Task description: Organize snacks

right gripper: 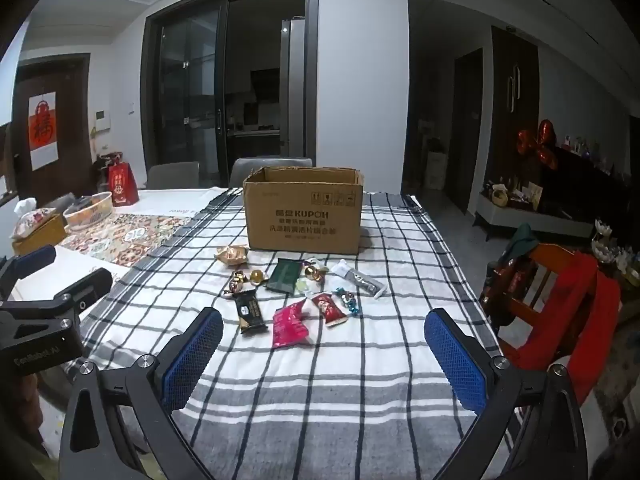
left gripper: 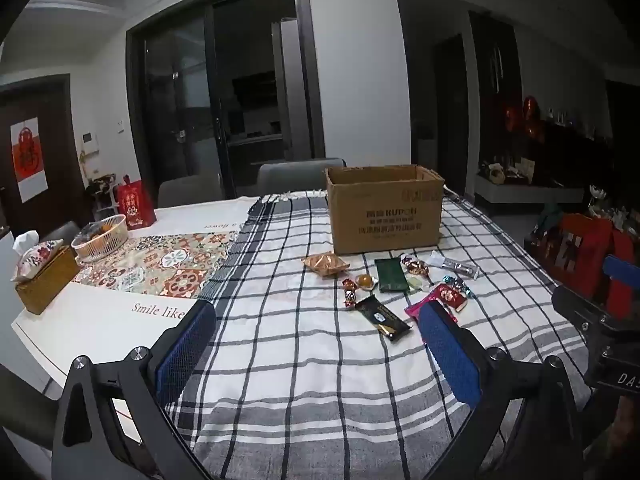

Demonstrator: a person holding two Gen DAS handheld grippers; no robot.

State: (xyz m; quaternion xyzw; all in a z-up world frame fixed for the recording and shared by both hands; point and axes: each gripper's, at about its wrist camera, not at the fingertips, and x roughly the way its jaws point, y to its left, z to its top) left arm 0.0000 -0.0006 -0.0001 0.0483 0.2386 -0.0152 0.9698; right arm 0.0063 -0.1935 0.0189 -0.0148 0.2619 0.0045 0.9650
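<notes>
I have my left tool (left gripper: 316,344) and my right tool (right gripper: 324,348) both released, jaws spread wide and holding nothing, hovering above the checked cloth (right gripper: 320,380) on the desk. The snacks lie loose on that cloth just in front of the open cardboard box (right gripper: 304,216): a black packet (right gripper: 250,312), a pink packet (right gripper: 290,324), a dark green packet (right gripper: 285,276), a red packet (right gripper: 330,307) and several foil-wrapped sweets (right gripper: 236,280) among them. None sits in the box as far as I can see.
</notes>
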